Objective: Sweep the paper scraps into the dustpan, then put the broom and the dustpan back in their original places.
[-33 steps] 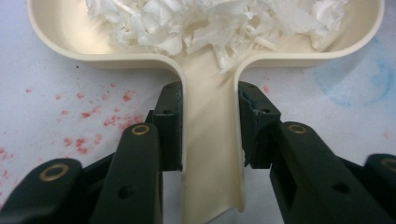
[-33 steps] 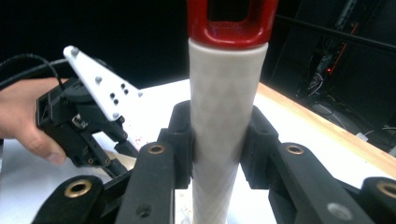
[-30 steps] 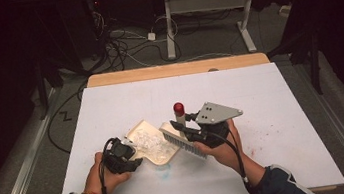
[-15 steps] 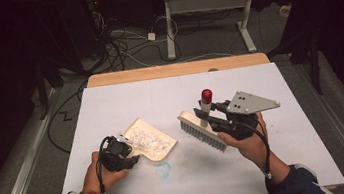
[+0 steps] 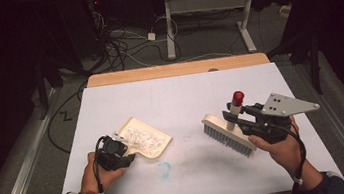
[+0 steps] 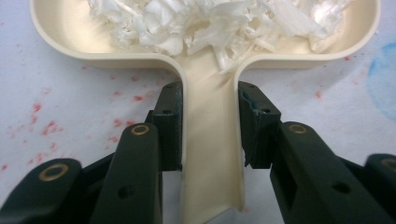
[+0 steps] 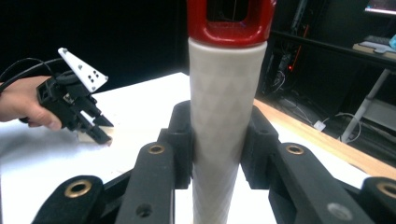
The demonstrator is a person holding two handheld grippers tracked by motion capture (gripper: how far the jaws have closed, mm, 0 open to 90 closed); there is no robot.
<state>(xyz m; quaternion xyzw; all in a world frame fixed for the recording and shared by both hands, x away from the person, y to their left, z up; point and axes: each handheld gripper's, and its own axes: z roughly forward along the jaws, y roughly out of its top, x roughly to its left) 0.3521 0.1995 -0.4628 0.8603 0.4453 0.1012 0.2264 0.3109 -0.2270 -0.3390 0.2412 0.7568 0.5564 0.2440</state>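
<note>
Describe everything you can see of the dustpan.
The dustpan is cream-coloured and looks like smooth plastic: a shallow tray with a raised rounded rim and a narrow grooved handle. It lies flat on the white table, left of the middle, its open edge turned away from the person. White shreds are heaped in the tray. The left claw is shut on the handle, a pad pressing each side.

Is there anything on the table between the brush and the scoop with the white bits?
Nothing visible. Between the brush in the right gripper and the dustpan in the left gripper lies bare table, with just a faint blue smudge.
</note>
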